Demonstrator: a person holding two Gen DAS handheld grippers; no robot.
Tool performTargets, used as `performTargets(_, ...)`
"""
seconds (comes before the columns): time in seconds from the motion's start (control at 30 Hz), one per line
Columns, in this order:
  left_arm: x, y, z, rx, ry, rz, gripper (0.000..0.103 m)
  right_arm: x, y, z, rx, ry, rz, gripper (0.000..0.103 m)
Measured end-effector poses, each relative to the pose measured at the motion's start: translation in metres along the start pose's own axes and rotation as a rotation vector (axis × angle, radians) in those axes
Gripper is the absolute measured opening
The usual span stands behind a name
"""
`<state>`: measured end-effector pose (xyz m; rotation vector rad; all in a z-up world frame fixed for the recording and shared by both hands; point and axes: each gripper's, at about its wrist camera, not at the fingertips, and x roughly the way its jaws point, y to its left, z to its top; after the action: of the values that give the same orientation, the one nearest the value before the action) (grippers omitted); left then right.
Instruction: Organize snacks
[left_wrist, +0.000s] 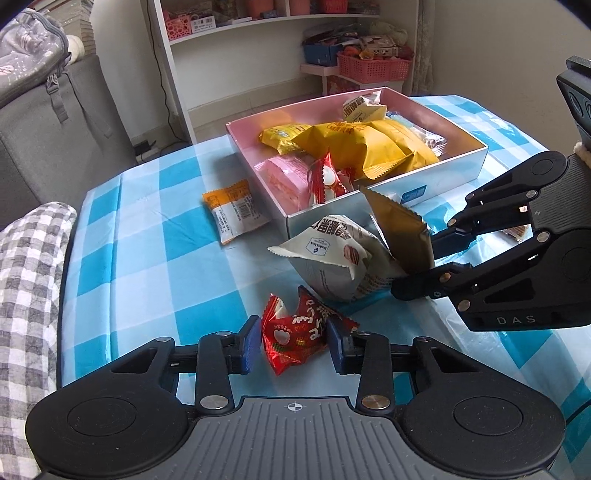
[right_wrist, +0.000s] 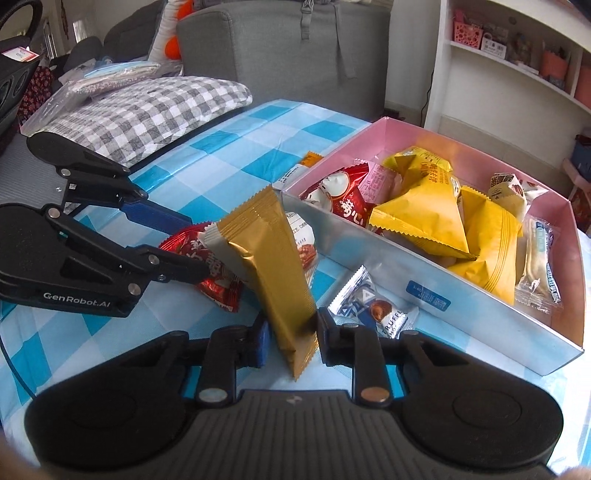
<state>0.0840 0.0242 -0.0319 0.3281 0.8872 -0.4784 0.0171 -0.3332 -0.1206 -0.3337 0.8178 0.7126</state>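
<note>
Gold wafer packet is clamped between the fingers of the right gripper, just in front of the pink-lined box on the checked bench. Red candy packet sits clamped between the left gripper fingers, nearer than the box. White snack bag lies between red packet and box.

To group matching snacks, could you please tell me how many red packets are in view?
2. One red packet sits between the jaws of the left gripper; a second red packet lies in the near corner of the box. Others may be hidden under snacks.
</note>
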Motion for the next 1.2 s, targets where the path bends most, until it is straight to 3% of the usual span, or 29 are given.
performTargets(0.23,-0.001,0.001,-0.009,-0.019,0.084,-0.038,0.032,-0.006,-0.007,-0.001,0.068,0.047,-0.009,0.010)
performTargets(0.5,-0.002,-0.003,-0.015,0.017,0.146,-0.101,0.032,-0.014,-0.031,-0.009,0.213,0.103,-0.016,0.009)
performTargets(0.67,-0.006,-0.009,-0.014,0.051,0.124,-0.107,0.043,-0.016,-0.041,-0.016,0.255,0.159,-0.041,0.012)
performTargets(0.83,-0.009,-0.015,-0.009,0.066,0.058,-0.060,0.071,-0.016,-0.043,-0.019,0.267,0.171,-0.064,0.014)
performTargets(0.97,-0.001,-0.013,-0.005,0.032,0.052,-0.047,0.071,-0.018,-0.049,-0.019,0.288,0.166,-0.085,0.014)
performTargets(1.0,0.001,-0.012,-0.005,0.026,0.054,-0.048,0.071,-0.019,-0.052,-0.019,0.298,0.161,-0.105,0.016)
performTargets(1.07,0.003,-0.014,-0.005,0.025,0.055,-0.045,0.071,-0.020,-0.057,-0.017,0.310,0.161,-0.171,0.042)
performTargets(1.13,0.004,-0.016,-0.004,0.028,0.056,-0.044,0.071,-0.022,-0.064,-0.018,0.337,0.154,-0.230,0.055)
performTargets(1.2,0.004,-0.019,-0.004,0.029,0.053,-0.044,0.070,-0.023,-0.071,-0.019,0.378,0.148,-0.238,0.059)
